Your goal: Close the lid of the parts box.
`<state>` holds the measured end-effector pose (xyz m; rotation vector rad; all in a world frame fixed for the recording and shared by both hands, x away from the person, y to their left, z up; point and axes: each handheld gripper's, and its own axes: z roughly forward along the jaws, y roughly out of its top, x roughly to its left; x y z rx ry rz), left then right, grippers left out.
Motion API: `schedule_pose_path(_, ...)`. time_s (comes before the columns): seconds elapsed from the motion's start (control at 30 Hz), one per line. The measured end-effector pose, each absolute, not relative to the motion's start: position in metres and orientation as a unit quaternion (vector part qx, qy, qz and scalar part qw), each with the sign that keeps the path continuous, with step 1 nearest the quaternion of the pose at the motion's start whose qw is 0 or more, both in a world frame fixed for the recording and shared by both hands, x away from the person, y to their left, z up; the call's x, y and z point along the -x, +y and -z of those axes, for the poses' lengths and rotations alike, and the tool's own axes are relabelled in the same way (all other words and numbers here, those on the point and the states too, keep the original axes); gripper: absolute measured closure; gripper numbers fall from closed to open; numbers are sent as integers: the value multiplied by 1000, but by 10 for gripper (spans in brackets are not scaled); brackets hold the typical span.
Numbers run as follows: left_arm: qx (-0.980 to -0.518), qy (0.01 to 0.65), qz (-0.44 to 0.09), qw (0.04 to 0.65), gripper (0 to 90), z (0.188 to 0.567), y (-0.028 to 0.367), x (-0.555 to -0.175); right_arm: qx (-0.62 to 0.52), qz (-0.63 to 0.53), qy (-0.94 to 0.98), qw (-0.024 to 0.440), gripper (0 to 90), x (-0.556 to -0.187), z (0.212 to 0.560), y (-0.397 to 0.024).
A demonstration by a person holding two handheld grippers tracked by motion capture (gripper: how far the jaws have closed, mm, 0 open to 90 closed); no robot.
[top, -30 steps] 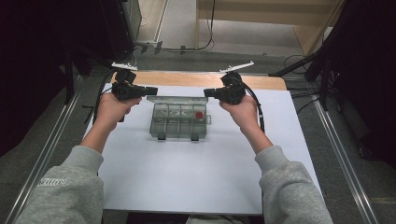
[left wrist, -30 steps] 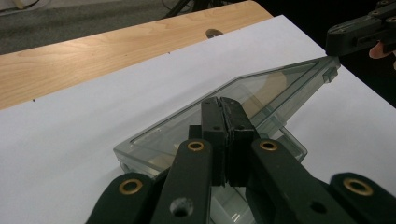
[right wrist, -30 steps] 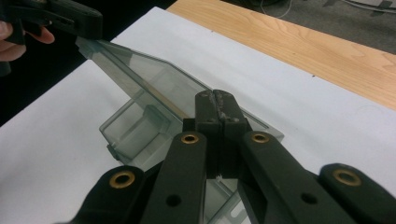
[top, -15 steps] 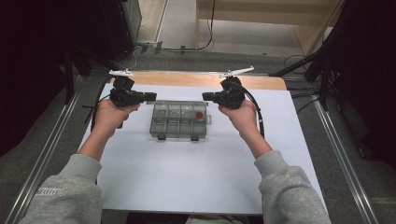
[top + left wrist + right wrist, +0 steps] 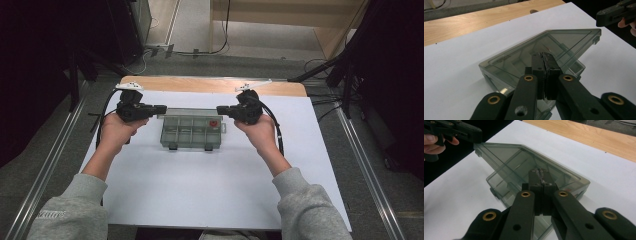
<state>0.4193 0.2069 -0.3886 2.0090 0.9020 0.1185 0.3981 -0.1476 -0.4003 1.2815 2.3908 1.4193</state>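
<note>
A smoky clear plastic compartment box (image 5: 190, 134) lies mid-table with a small red item (image 5: 213, 123) in its right rear cell. Its lid (image 5: 566, 40) stands tilted up off the base. My left gripper (image 5: 162, 107) is shut, its tips at the lid's left end (image 5: 545, 53). The right gripper (image 5: 220, 109) is shut too, its tips against the lid's other end (image 5: 540, 171). Whether either one pinches the lid edge or just props it, I cannot tell. Across the box, the left gripper view catches the right gripper (image 5: 599, 21), and the right gripper view catches the left gripper (image 5: 479, 137).
The box rests on a white sheet (image 5: 210, 190) over a wooden table, whose bare strip (image 5: 210, 85) runs along the far side. Metal rails (image 5: 45, 170) flank the table. Cables (image 5: 277, 130) trail from both grippers.
Both grippers have drifted slightly toward the person while staying at the two ends of the box lid. The box base has not shifted.
</note>
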Motion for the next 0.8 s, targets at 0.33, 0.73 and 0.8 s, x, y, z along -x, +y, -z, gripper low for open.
schedule_pose_path(0.33,-814,360,-52,453,890,397,207,-413,-417,-465,780,33,900,-390,412,-146)
schedule_pose_path(0.73,-817,353,-56,452,890,407,205,-406,-415,-461,784,39,900,-382,422,-145)
schedule_pose_path(0.8,-821,350,-60,447,890,408,204,-404,-412,-462,784,40,900,-381,424,-145)
